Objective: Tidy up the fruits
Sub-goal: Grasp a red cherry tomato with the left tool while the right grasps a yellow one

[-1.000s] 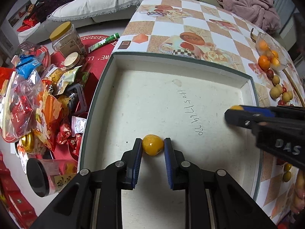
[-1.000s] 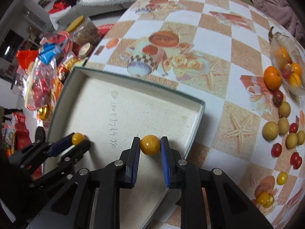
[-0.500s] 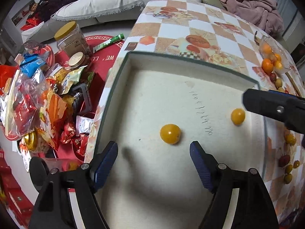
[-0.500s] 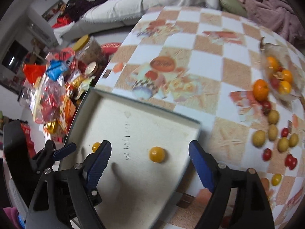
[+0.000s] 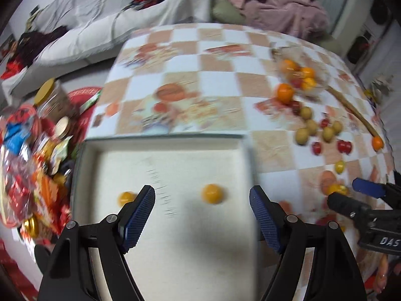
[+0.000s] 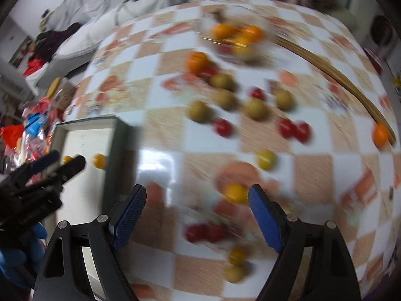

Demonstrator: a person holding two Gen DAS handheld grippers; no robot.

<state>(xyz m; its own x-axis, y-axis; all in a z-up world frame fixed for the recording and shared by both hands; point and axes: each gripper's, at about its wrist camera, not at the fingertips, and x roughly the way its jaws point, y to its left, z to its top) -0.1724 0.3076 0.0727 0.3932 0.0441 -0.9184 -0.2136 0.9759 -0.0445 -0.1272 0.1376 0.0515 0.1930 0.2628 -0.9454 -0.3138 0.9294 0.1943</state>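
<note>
Checked table: loose fruit remains scattered far right. Shallow box, near left, now holds two yellow fruits, released within the last second. Left gripper and right gripper both gape wide, empty; next pick pending.

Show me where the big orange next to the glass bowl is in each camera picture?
Left wrist view: the big orange sits upper right, just below-left of the glass bowl.
Right wrist view: the big orange sits upper middle, below-left of the glass bowl.
Shared landmark: the white box with two yellow fruits inside; it fills the lower middle in the left view and lies at the left edge in the right view.
</note>
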